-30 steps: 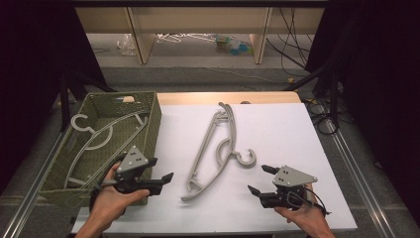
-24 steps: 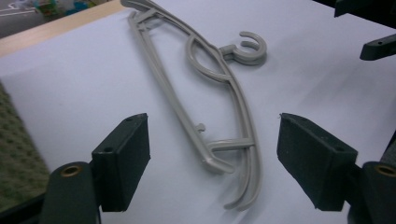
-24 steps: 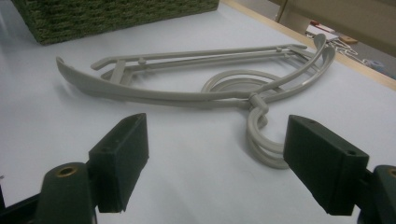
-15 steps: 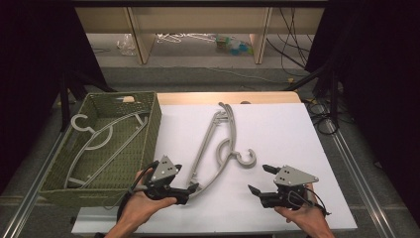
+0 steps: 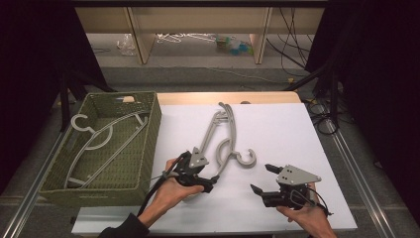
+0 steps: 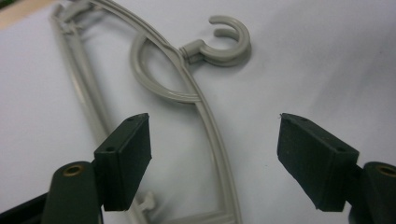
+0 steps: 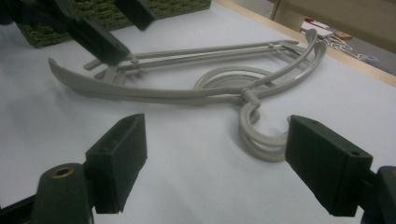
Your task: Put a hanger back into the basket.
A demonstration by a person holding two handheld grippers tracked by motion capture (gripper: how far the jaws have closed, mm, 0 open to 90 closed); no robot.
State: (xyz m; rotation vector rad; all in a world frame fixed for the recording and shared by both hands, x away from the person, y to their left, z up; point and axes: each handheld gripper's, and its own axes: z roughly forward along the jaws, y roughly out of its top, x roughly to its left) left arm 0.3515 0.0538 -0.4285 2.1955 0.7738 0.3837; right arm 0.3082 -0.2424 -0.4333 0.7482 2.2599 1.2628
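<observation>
So the left gripper (image 5: 210,184) is hovering at the lower end of the grey hangers (image 5: 218,136) right of the basket (image 5: 148,144), jaws spread and just closing a bit, nothing pinched; next it's needing to drop and clamp one arm
</observation>
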